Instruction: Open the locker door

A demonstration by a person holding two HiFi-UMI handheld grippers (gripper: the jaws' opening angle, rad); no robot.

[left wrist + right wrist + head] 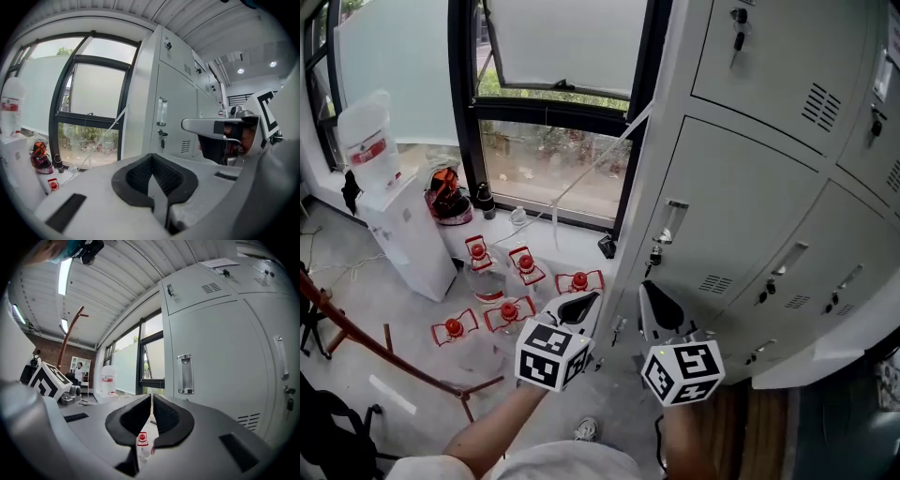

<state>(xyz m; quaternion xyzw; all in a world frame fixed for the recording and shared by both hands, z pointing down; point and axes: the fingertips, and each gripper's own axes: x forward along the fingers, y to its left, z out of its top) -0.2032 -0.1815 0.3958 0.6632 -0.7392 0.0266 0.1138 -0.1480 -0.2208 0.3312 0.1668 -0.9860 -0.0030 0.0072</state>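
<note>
The grey locker door (741,202) stands closed, with a clear recessed handle (673,222) and a key lock (654,257) under it near its left edge. My left gripper (584,302) hangs shut and empty below and left of the handle, apart from the locker. My right gripper (652,298) is beside it, also shut with nothing held, just short of the lower locker fronts. In the left gripper view the closed jaws (151,158) point toward the handle (162,111). The right gripper view has its jaws (152,397) together, with the handle (185,374) up to the right.
A white water dispenser (394,206) stands left under the window (553,169). Several red-capped water bottles (508,281) sit on the floor between it and the lockers. A brown metal frame (394,361) crosses the lower left. More locker doors (825,281) continue to the right.
</note>
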